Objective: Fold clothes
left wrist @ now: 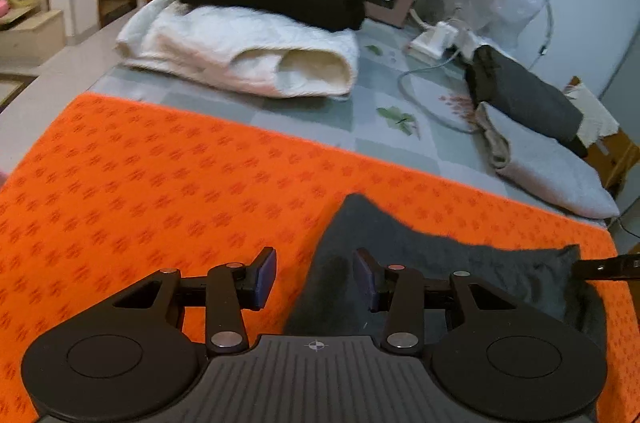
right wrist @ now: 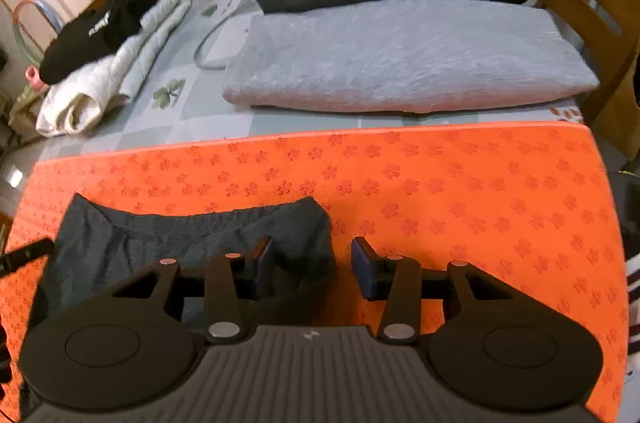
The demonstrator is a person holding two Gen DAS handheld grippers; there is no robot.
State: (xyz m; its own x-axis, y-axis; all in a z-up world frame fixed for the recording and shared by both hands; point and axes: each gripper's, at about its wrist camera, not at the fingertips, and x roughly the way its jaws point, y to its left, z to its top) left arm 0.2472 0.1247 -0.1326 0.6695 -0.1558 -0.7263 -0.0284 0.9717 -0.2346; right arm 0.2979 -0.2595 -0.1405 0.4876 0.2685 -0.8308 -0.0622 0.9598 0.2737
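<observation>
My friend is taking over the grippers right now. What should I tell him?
Left hand-held gripper: open, empty, over the left edge of the dark grey garment.
Right hand-held gripper: open, empty, over the garment's right edge.
The garment lies crumpled on the orange mat.
Done: folded stacks sit behind the mat, a light grey one and a white one.
Left: grip and fold the dark grey garment.
</observation>
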